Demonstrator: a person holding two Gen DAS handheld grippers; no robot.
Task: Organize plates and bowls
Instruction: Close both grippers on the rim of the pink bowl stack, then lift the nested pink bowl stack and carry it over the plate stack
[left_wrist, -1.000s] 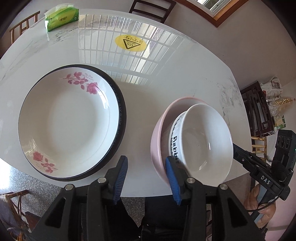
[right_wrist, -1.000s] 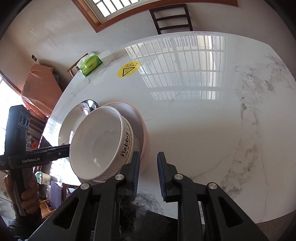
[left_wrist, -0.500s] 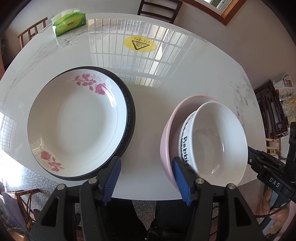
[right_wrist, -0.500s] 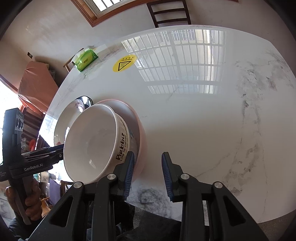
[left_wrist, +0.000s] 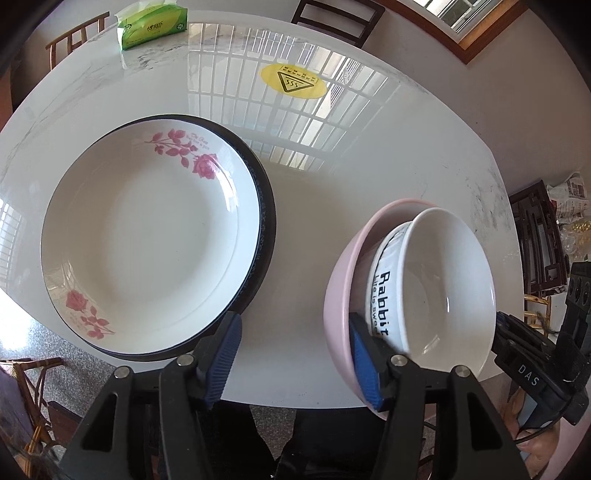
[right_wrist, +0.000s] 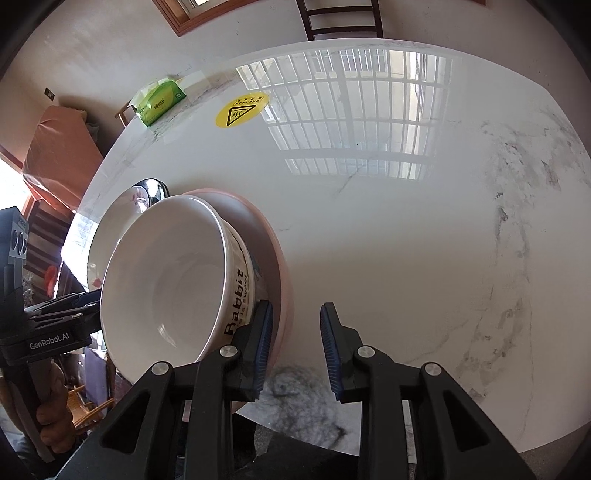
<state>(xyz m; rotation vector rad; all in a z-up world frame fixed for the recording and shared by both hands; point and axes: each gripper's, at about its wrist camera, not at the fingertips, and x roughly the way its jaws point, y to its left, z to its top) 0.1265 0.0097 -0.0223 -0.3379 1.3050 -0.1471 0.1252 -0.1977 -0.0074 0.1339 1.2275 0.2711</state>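
Left gripper (left_wrist: 291, 358): jaws half apart, just been closing in, clamped on nothing. Right-hand pad tucked inside the pink bowl (left_wrist: 338, 295), in the gap between its wall and the white bowl (left_wrist: 443, 291); other pad out over bare table (left_wrist: 303, 229), close to the plates. Near wall of the pink bowl between the two pads, touched on the inner side only.

Right gripper (right_wrist: 297, 343): jaws narrow, not pinching. Left-hand pad down inside the pink rim, against the lettered side of the white bowl; other pad outside, a sliver of table showing between it and the rim.

White bowl nested in the pink one, tilted, black lettering facing out. Both at the near edge of the table.

Further left, rose plate (left_wrist: 147, 243) stacked on a dark plate (left_wrist: 267, 221), flat, well apart from the bowls.

Beyond, yellow warning sticker (left_wrist: 293, 81) mid-table, green tissue pack (left_wrist: 151, 22) at the far edge, dark chair (left_wrist: 336, 18) behind.
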